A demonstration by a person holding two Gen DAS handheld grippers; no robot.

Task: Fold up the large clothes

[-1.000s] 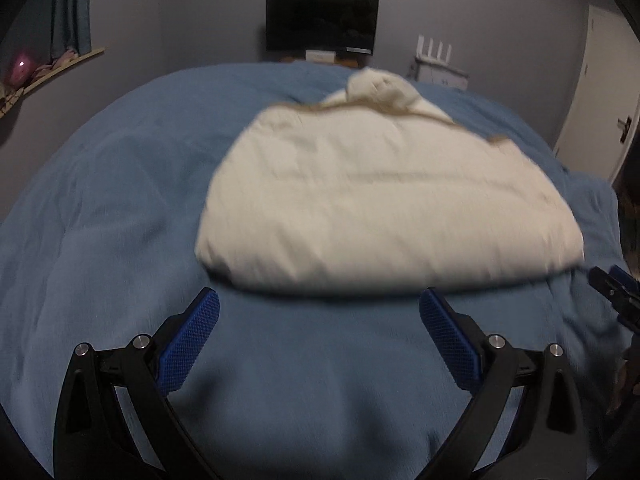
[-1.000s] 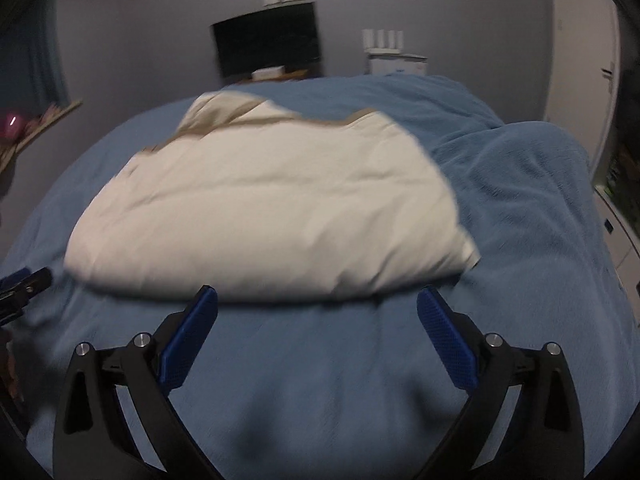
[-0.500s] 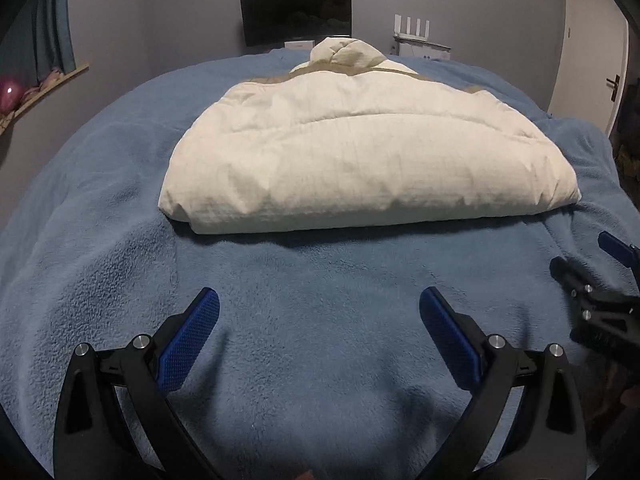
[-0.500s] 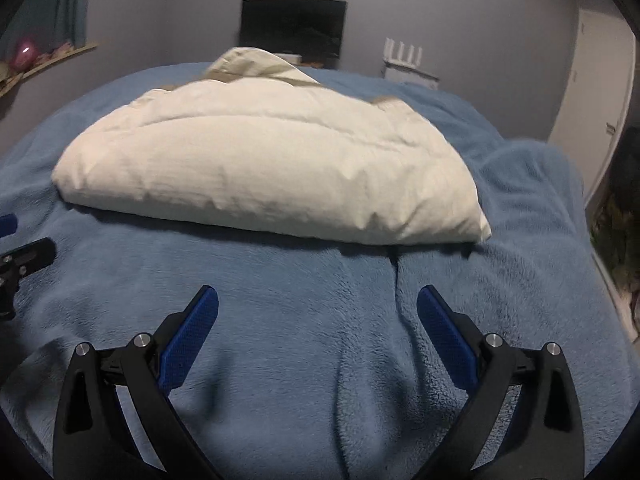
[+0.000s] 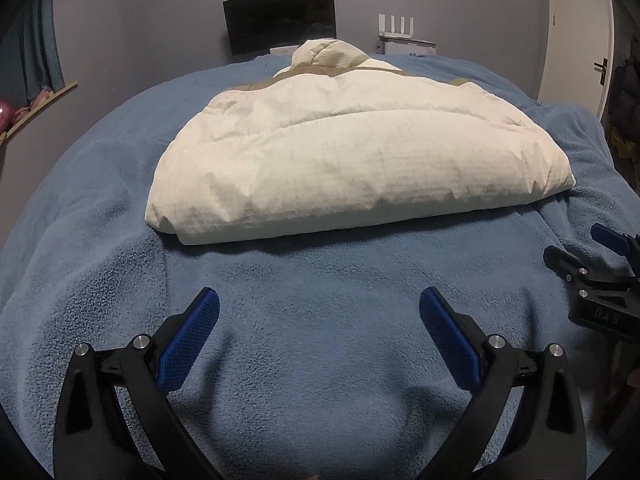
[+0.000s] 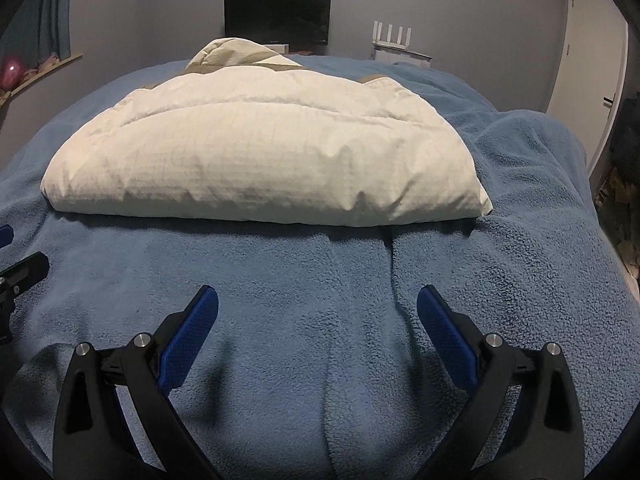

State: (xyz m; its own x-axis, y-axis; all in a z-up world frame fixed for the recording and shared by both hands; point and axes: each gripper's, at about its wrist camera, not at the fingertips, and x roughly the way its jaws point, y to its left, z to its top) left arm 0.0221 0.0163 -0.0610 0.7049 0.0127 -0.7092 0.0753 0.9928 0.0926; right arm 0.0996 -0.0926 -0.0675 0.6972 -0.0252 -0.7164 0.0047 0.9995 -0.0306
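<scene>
Left wrist view shows the cream padded jacket [image 5: 352, 160] folded into a compact bundle mid-blanket [image 5: 320, 320], with the left gripper [image 5: 319, 312] and right gripper [image 6: 318, 312] gaping empty just short of it, probably because folding looks finished.

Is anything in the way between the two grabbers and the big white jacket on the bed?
No, nothing visible. Only bare blue blanket lies between the left gripper and the folded white jacket, and likewise in front of the right gripper. Both have their jaws wide apart, holding nothing.
</scene>
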